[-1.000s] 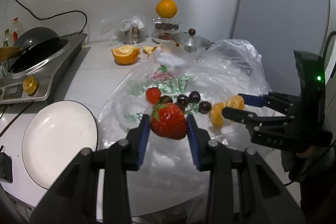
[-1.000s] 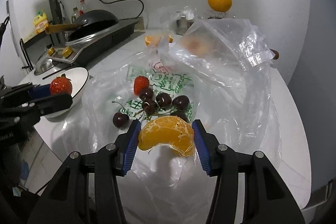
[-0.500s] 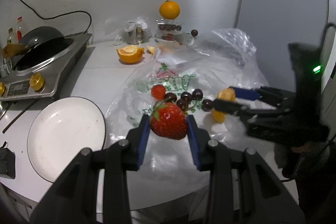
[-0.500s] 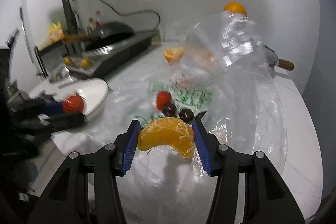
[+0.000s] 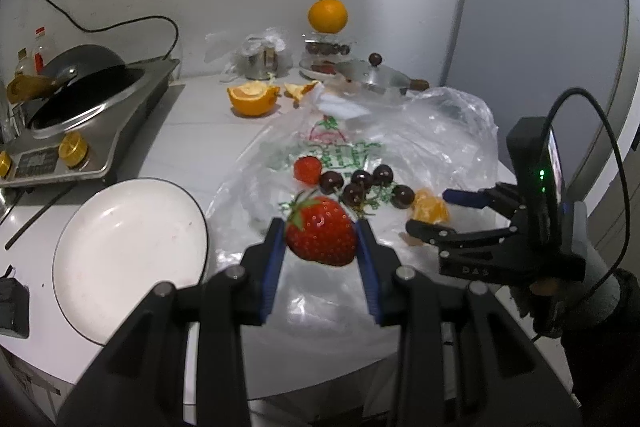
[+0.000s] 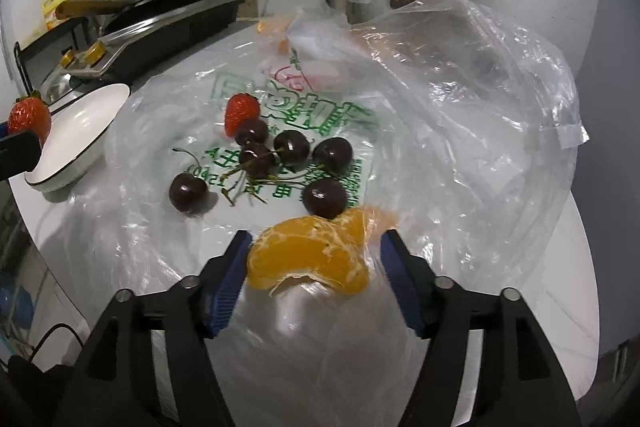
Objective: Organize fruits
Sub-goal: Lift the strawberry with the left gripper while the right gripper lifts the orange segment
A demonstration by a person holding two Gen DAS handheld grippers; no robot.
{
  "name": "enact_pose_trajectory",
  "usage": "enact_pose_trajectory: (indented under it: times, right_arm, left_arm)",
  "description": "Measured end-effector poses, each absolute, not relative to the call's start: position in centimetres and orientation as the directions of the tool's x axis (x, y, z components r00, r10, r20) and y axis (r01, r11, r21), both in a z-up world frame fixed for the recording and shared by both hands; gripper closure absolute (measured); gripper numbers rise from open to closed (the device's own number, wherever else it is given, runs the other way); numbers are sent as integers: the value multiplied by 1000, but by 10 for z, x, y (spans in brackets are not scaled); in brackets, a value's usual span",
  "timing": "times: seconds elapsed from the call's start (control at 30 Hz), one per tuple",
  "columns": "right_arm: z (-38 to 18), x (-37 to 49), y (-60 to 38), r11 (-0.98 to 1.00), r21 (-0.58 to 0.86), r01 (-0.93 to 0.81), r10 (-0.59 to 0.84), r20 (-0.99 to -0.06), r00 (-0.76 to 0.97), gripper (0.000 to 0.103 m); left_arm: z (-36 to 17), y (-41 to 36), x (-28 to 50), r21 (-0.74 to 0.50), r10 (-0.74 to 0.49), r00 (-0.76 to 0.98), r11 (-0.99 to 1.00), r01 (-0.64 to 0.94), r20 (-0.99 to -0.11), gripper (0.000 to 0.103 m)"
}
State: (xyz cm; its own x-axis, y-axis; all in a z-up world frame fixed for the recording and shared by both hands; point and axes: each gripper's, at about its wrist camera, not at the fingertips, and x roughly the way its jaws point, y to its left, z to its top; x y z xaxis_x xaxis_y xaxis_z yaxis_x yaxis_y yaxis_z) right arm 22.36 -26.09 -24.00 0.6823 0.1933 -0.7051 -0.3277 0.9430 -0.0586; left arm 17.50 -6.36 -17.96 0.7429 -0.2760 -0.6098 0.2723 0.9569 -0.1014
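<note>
Risking the peeled orange piece, lying loose on the plastic bag between the just-opening right gripper, sliding off the bench, while clamping a strawberry in the left gripper beside the plate.

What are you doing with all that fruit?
Sorting fruit with two hand-held grippers. The left gripper is clamped on a big strawberry beside the white plate. The right gripper has just been opening its jaws around a peeled orange piece, which lies on the plastic bag near the cherries and a smaller strawberry.
</note>
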Motion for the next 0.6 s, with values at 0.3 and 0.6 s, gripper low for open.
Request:
enact_pose_trajectory:
  times: [0.3, 0.6]
  right_arm:
    - [-215, 199, -276, 929, -48, -367, 265, -608, 748, 29]
    - [-232, 209, -261, 901, -25, -433, 305, -672, 674, 29]
  left_arm:
    - [-179, -67, 175, -94, -278, 742, 955, 281, -610, 67]
    - [-179, -68, 172, -85, -270, 743, 957, 278, -612, 67]
